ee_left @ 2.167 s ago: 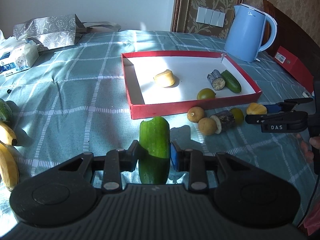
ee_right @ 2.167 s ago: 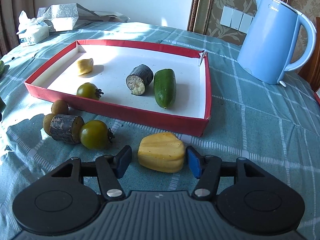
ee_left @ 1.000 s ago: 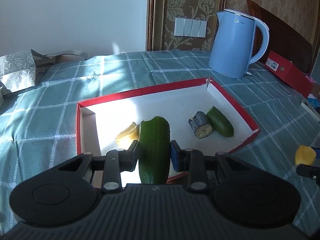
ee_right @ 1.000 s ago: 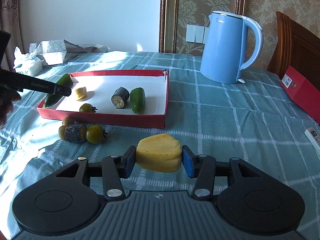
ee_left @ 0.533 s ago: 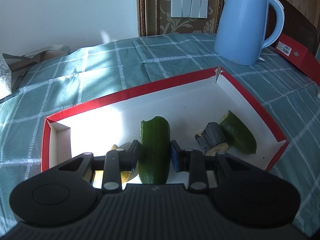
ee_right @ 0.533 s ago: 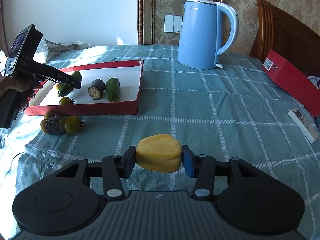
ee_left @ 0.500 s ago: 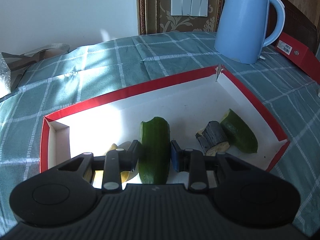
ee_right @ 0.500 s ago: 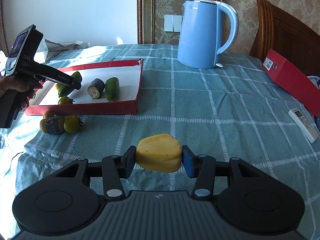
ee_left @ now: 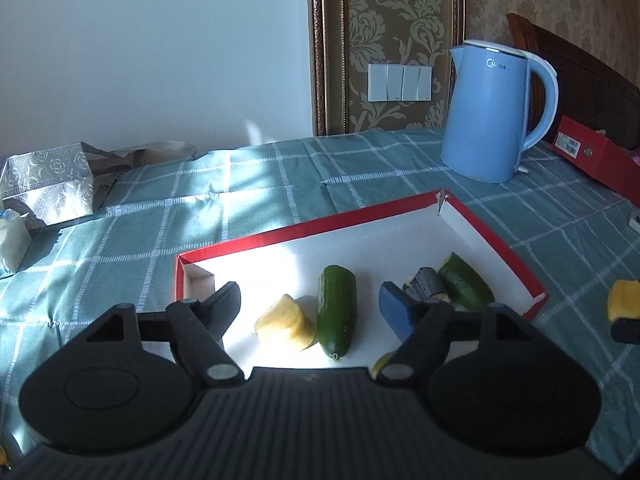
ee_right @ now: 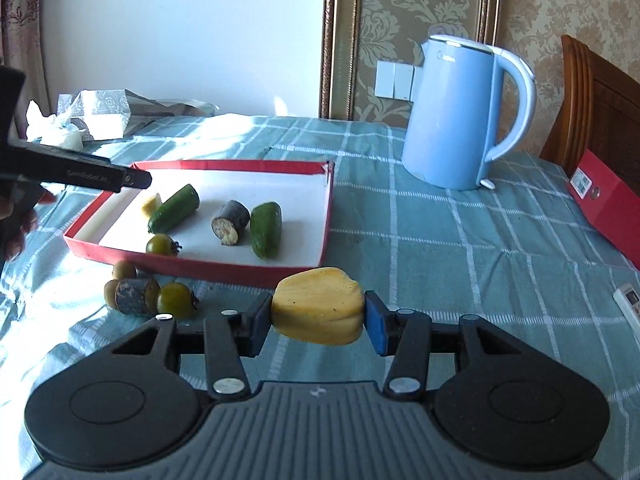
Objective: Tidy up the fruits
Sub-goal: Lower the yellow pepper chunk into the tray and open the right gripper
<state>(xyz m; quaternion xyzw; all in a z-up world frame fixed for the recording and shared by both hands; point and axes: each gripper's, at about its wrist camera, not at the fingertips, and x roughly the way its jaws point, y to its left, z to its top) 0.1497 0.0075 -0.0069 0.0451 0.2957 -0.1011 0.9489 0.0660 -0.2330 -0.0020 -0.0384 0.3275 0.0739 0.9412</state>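
My left gripper (ee_left: 310, 306) is open above the near left part of the red-rimmed white tray (ee_left: 304, 229). A green cucumber piece (ee_left: 336, 313) lies in the tray between its fingers, beside a yellow fruit piece (ee_left: 285, 324). A dark eggplant chunk (ee_left: 426, 286) and another cucumber piece (ee_left: 464, 286) lie at the tray's right. My right gripper (ee_right: 316, 318) is shut on a yellow fruit chunk (ee_right: 318, 310), held above the cloth in front of the tray (ee_right: 256, 268). The left gripper (ee_right: 100, 178) shows at the left of the right wrist view.
A blue kettle (ee_right: 460, 116) stands behind the tray on the right. A red box (ee_right: 608, 204) and a remote (ee_right: 628, 298) lie at far right. Green tomatoes (ee_right: 176, 300), a dark chunk (ee_right: 132, 296) and small brown fruits (ee_right: 124, 270) lie before the tray. A grey bag (ee_left: 52, 184) sits at back left.
My left gripper has opened and let the cucumber piece go into the tray, then drawn back a little. My right gripper has moved closer to the tray with the yellow chunk.
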